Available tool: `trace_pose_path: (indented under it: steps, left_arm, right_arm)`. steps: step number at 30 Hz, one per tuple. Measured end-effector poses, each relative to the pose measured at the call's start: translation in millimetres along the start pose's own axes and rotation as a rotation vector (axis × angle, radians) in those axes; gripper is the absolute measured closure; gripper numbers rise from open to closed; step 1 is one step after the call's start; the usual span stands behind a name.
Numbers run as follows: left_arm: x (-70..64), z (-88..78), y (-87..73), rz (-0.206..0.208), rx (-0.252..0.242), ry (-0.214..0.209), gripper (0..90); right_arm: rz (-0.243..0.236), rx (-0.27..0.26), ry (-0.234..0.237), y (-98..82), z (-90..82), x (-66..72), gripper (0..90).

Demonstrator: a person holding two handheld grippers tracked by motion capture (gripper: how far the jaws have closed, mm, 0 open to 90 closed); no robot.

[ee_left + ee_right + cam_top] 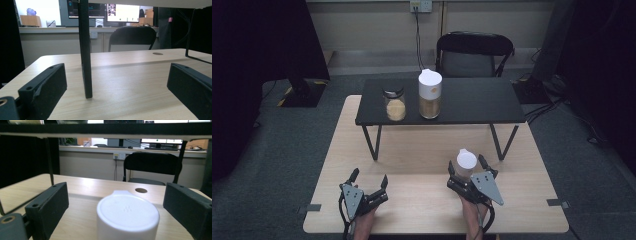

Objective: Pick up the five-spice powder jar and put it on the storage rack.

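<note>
High view shows the right tongs (467,168) set around a small round jar with a smooth white plastic lid (466,163) (a small spout tab juts from the lid's far edge), standing on the pale wood-grain surface (422,150) near the person's side. Right gripper view puts the matte black pads either side of the lid, gaps showing, not pressing. Left tongs (369,178) rest spread wide with nothing between. On the low black metal-legged shelf (472,100) stand a tall white-lidded clear jar of tan grain (430,94) and a short dark-lidded glass jar (395,104). No writing is legible.
</note>
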State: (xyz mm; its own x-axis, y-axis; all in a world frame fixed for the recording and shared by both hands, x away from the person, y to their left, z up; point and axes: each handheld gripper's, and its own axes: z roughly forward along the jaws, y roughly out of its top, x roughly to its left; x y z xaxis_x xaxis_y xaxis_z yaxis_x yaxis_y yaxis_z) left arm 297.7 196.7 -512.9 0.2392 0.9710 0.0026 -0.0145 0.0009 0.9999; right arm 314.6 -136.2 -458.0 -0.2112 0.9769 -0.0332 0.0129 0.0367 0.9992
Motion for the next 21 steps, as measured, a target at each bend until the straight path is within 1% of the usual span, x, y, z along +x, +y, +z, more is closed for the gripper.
trace_pose_path:
  steps: [5,7,9,11,13,21]
  left_arm:
    - [0.0,0.0,0.0,0.000,0.000,0.000,2.1]
    - [0.0,0.0,0.0,0.000,0.000,0.000,2.1]
    - [0.0,0.0,0.0,0.000,0.000,0.000,2.1]
    - [0.0,0.0,0.0,0.000,0.000,0.000,2.1]
    - [0.0,0.0,0.0,0.000,0.000,0.000,2.1]
    - [0.0,0.0,0.0,0.000,0.000,0.000,2.1]
  right_arm:
    - [0.012,0.000,-0.013,-5.3,0.6,-4.2,7.1]
    - [0.017,0.006,-0.012,-7.0,1.3,-6.1,8.0]
    - [0.021,0.011,-0.002,-9.5,2.2,-7.8,10.6]
    - [0.022,0.017,0.002,-11.1,3.2,-8.6,10.9]
    - [0.033,0.018,0.006,-13.2,4.5,-9.9,11.0]
    - [0.046,0.046,0.034,-20.7,8.8,-13.8,16.5]
